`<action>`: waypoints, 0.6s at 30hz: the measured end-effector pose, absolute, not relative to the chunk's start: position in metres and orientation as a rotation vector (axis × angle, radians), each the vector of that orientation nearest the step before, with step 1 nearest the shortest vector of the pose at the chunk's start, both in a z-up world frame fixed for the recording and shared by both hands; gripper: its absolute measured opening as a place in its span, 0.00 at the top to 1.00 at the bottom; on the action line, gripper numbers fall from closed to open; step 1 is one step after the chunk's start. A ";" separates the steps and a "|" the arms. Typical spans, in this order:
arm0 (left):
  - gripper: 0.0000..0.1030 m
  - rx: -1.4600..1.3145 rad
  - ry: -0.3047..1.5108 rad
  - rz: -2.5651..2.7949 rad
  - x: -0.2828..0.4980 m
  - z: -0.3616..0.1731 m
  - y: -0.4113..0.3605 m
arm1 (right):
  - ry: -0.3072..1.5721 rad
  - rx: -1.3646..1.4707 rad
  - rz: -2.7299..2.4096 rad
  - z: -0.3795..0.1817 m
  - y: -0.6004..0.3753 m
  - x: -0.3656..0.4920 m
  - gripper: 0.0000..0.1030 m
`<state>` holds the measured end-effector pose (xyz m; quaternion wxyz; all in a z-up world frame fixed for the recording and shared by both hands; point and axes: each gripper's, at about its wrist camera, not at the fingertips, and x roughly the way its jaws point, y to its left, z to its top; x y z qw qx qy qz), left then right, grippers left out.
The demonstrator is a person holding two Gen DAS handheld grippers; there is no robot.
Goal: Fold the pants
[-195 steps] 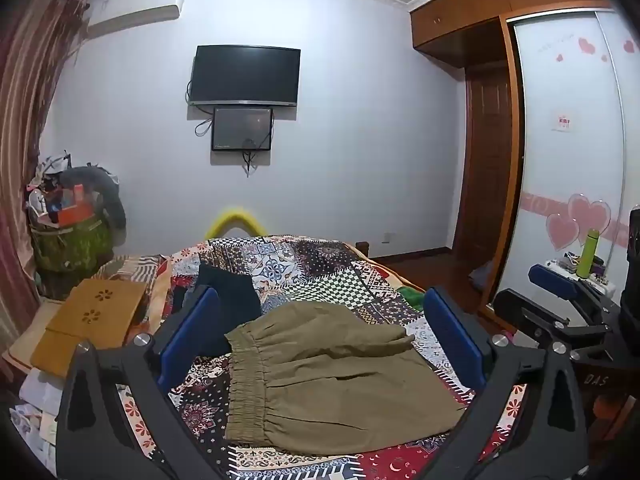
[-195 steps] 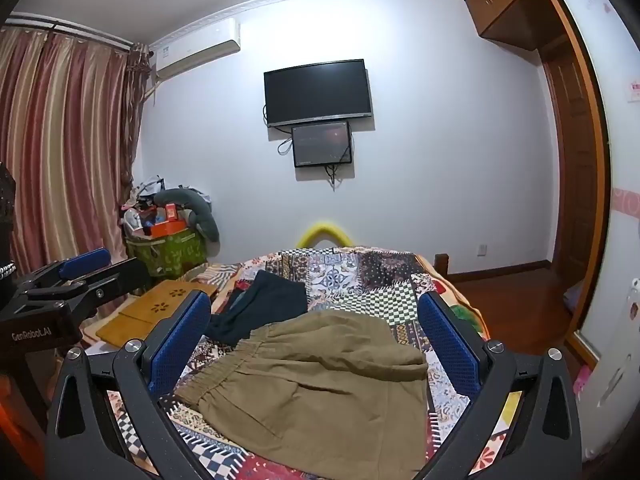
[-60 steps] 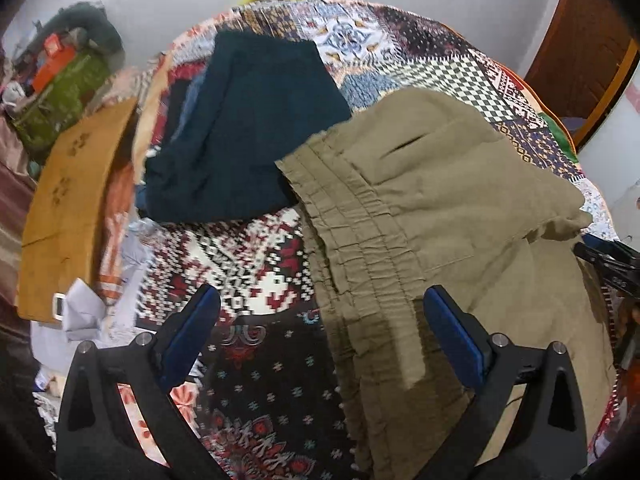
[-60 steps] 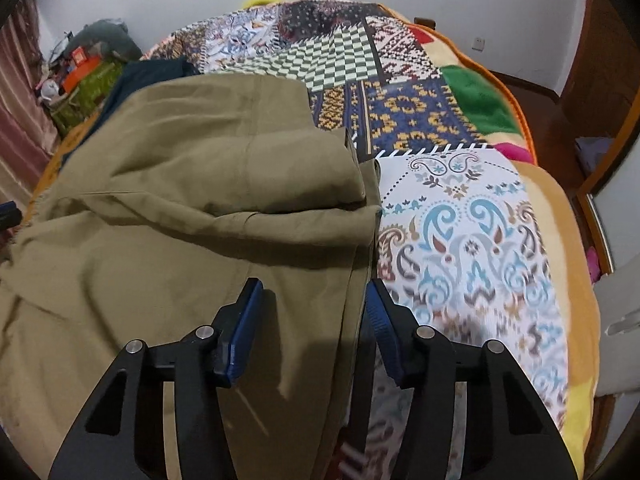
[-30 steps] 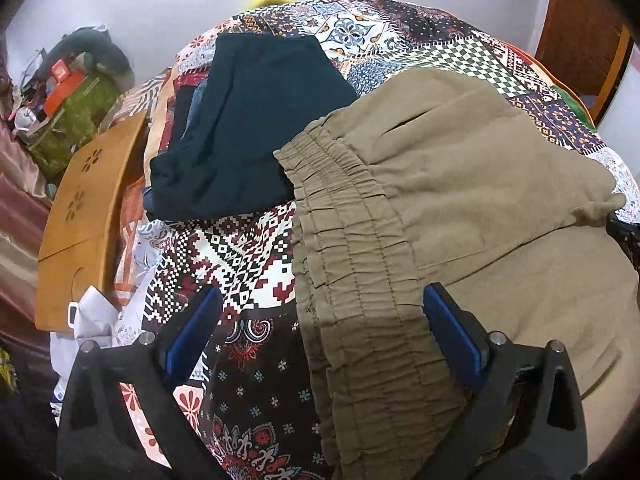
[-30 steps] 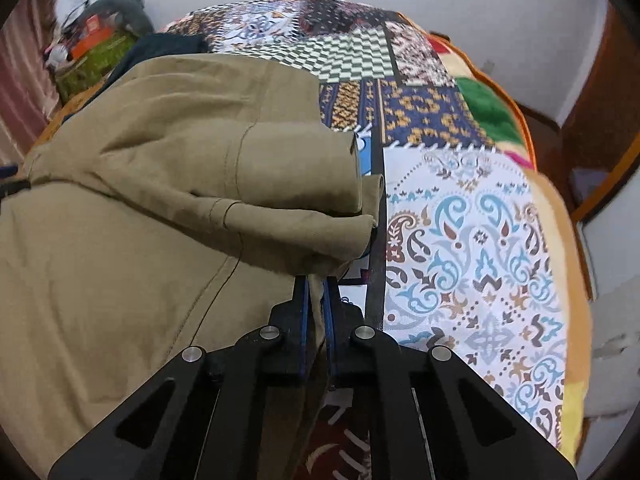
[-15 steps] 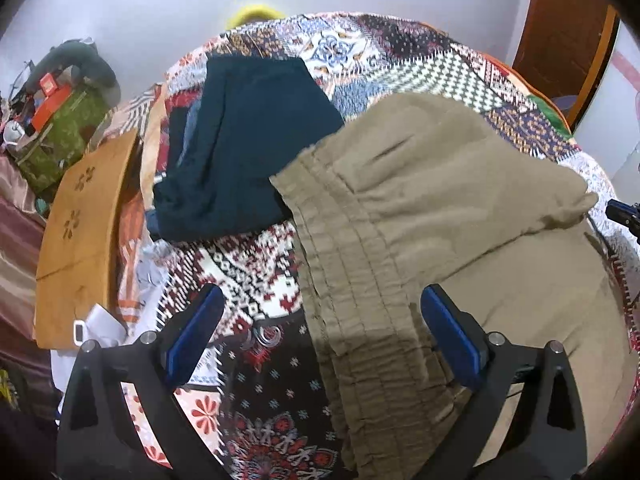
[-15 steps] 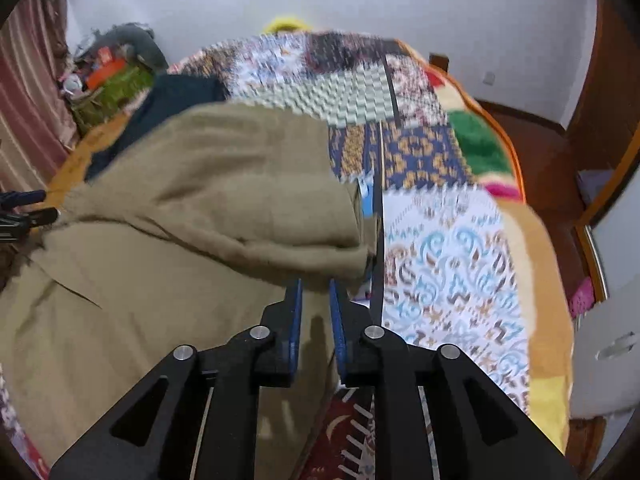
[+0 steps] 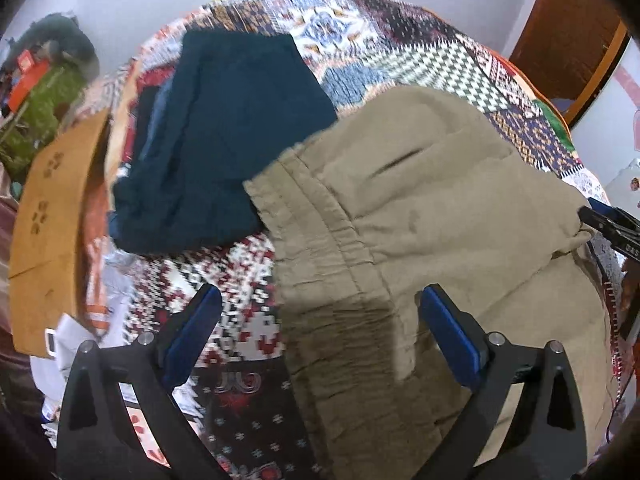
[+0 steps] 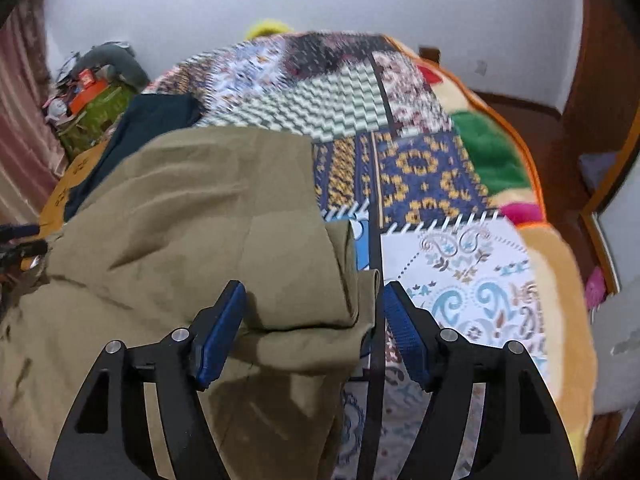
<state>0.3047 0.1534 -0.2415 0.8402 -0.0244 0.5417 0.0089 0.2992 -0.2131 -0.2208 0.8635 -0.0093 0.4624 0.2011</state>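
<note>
Hovering both grippers over soft, limp olive pants (image 10: 192,216) lying just ahead on the quilt (image 10: 460,280), we see our left gripper (image 9: 320,320) wide and empty, our right gripper (image 10: 314,316) just opening off the folded cuff, so we'd pinch hems or the elastic waistband (image 9: 320,248).

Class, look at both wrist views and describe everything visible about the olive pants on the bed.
The olive pants are plain khaki-green woven cloth with a gathered elastic waistband and a slit pocket. They lie flat on the patchwork quilt, one part already folded over the rest, leaving a thick rounded fold edge. Their waistband corner overlaps the dark blue garment. The right gripper, fingers just opened, straddles that fold edge without pinching it; the left gripper hangs open over the waistband.
</note>
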 end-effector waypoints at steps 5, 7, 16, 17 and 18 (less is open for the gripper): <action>0.02 -0.028 1.138 0.014 0.311 -0.249 0.147 | 0.996 0.015 0.449 -0.233 -0.211 0.306 0.45; 0.02 -0.025 1.129 0.025 0.313 -0.250 0.148 | 0.993 -0.009 0.466 -0.233 -0.208 0.304 0.62; 0.09 -0.049 1.083 0.149 0.305 -0.256 0.168 | 0.991 -0.144 0.437 -0.240 -0.206 0.304 0.91; 0.09 -0.037 1.075 0.163 0.303 -0.256 0.167 | 0.994 -0.151 0.435 -0.240 -0.205 0.305 0.92; 0.09 -0.025 1.067 0.178 0.301 -0.256 0.166 | 0.996 -0.162 0.430 -0.242 -0.203 0.304 0.93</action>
